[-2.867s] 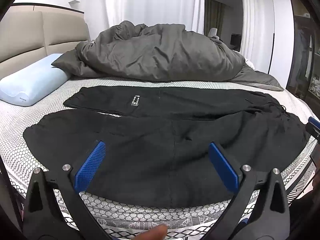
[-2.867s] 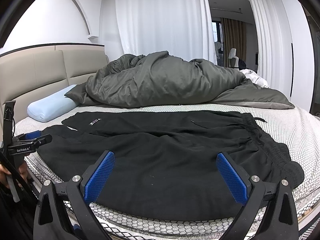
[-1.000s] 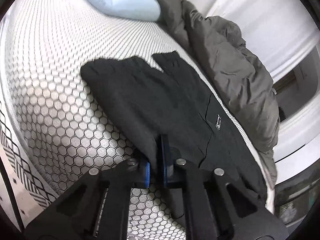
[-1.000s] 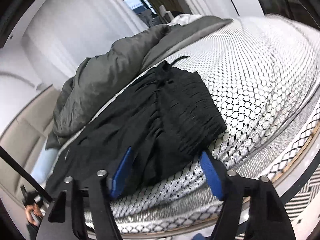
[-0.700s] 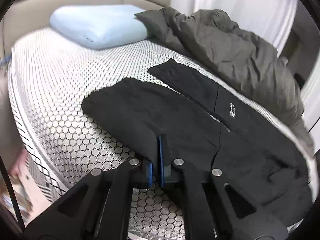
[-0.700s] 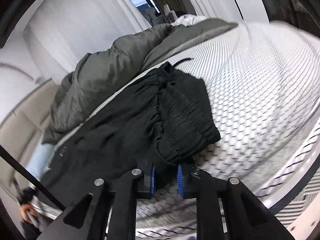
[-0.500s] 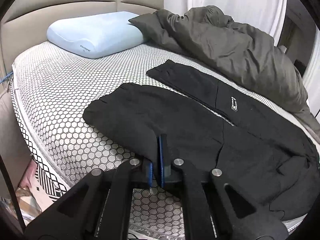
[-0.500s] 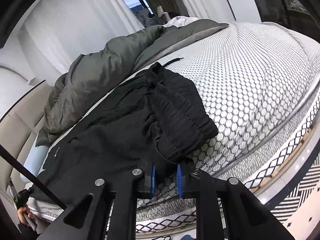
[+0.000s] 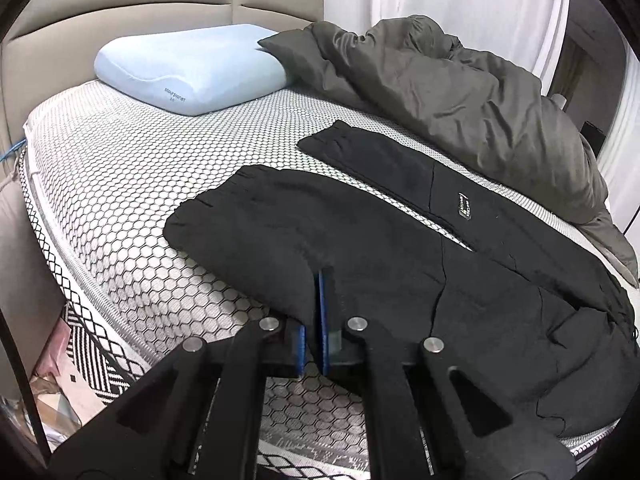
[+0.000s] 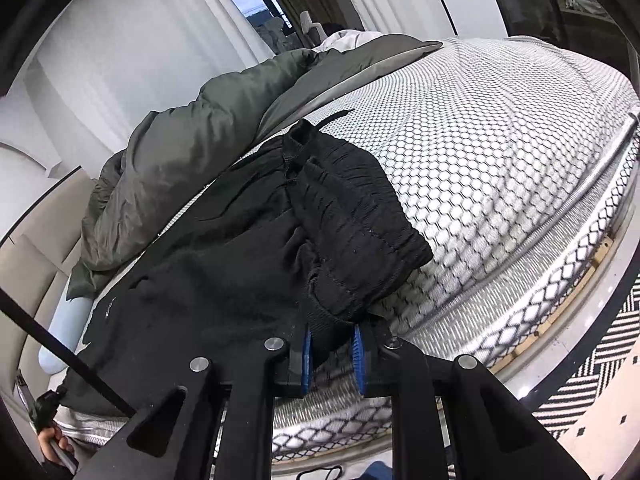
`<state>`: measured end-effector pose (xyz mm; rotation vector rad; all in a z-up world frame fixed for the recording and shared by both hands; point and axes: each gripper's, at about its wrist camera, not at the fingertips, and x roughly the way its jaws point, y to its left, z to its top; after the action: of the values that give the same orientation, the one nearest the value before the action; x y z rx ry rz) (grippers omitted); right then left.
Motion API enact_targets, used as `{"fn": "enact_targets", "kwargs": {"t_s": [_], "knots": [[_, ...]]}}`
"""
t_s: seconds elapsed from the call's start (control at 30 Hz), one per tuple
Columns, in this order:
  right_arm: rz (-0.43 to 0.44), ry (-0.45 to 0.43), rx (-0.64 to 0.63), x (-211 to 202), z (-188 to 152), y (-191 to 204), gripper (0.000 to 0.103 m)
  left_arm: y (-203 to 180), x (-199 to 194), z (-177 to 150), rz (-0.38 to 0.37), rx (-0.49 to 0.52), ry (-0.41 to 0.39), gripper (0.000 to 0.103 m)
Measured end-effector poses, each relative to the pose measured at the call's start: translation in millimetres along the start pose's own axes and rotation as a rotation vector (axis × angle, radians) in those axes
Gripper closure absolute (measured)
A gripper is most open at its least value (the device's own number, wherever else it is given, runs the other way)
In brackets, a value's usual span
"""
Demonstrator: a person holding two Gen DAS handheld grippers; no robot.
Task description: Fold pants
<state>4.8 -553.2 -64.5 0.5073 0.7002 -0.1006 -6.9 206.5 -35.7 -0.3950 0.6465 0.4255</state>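
Now the left claw (image 9: 312, 344) pinches the pants (image 9: 360, 248) near leg and the right claw (image 10: 331, 354) the waistband, ready to lift that side over the far leg.

1. The fabric edge pinched inside the left gripper (image 9: 313, 322) is hidden by its blue pads.
2. The small label (image 9: 464, 205) on the pants (image 9: 360, 248), ahead and right of that gripper, cannot be read.
3. The waistband (image 10: 360, 216) corner disappears between the right gripper (image 10: 331, 354) pads.
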Motion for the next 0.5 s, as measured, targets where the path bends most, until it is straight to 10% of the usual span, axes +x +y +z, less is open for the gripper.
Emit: {"fn": "enact_targets", "kwargs": {"t_s": [0.5], "knots": [[0.041,-0.091,-0.085,-23.0,74.4,62.1,0.088,-24.4,-7.0,83.3,-0.066,-0.001,-0.08,0.101]]}}
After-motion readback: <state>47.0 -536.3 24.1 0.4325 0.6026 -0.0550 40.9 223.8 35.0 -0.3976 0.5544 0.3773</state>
